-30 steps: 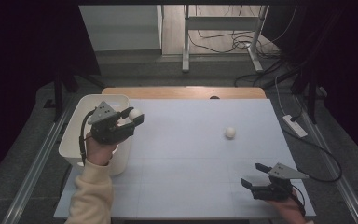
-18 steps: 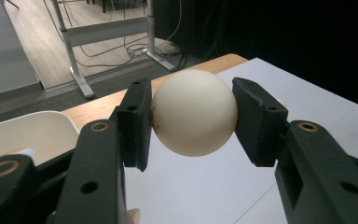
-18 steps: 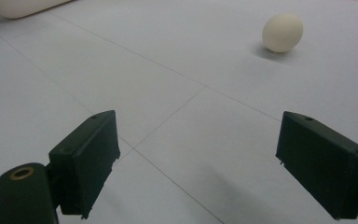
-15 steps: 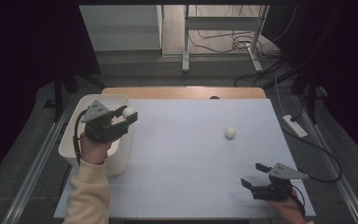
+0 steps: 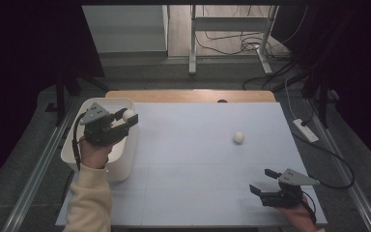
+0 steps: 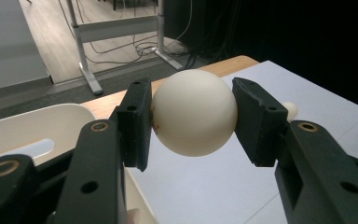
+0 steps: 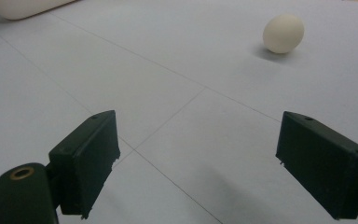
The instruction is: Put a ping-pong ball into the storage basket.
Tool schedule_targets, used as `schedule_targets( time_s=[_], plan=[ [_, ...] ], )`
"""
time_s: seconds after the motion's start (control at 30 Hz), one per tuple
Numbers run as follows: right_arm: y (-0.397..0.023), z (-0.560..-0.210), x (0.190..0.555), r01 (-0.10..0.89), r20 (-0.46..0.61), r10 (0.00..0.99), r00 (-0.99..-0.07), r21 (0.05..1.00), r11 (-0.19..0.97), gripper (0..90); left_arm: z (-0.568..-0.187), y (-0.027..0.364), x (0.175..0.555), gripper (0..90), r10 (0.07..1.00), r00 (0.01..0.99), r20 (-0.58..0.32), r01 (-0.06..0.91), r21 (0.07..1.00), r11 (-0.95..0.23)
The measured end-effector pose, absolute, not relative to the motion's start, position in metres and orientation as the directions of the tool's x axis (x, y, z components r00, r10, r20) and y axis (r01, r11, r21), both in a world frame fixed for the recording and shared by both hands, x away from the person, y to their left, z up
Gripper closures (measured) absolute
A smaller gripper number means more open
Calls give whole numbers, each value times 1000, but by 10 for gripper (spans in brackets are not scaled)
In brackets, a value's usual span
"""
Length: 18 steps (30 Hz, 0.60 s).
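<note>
1. The left gripper (image 5: pixel 125 121) is clamped on a white ball (image 5: pixel 128 114). Both pads press its sides; you see it well in the left gripper view (image 6: pixel 194 112).
2. That ball hangs in the air over the far right edge of the white tub (image 5: pixel 77 145), at the left side of the table (image 5: pixel 193 159).
3. A person's hand (image 5: pixel 92 153) w/ a cream sleeve (image 5: pixel 89 198) holds that gripper up.
4. A 2nd white ball (image 5: pixel 238 137) lies on the table, right of the middle, w/ nothing touching it.
5. The right gripper (image 5: pixel 263 181) sits near the front right corner. Its jaws are wide apart, w/ nothing between them.
6. The 2nd ball is well apart from the right gripper, farther back (image 7: pixel 283 32).
</note>
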State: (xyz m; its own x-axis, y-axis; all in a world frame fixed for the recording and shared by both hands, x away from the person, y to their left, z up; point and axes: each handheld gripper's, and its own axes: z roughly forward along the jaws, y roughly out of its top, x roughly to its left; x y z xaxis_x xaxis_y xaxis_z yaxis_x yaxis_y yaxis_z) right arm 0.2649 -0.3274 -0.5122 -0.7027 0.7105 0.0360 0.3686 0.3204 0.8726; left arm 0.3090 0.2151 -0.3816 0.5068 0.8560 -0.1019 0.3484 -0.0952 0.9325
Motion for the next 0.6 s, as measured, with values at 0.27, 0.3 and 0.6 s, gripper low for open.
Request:
schedule_targets(
  time_s=[0.27, 0.3, 0.6],
  plan=[
    [-327, -512, 265, 366, 40, 706, -707, 875, 317, 131, -383, 220, 314, 509, 868, 485, -106, 368, 925, -92],
    [-327, -512, 266, 366, 40, 706, -707, 875, 317, 131, -383, 220, 314, 509, 868, 485, -106, 368, 925, -92],
    [-327, -512, 266, 367, 40, 707, -706, 874, 317, 131, -383, 231, 321, 509, 888, 448, -105, 386, 919, -86]
  ],
)
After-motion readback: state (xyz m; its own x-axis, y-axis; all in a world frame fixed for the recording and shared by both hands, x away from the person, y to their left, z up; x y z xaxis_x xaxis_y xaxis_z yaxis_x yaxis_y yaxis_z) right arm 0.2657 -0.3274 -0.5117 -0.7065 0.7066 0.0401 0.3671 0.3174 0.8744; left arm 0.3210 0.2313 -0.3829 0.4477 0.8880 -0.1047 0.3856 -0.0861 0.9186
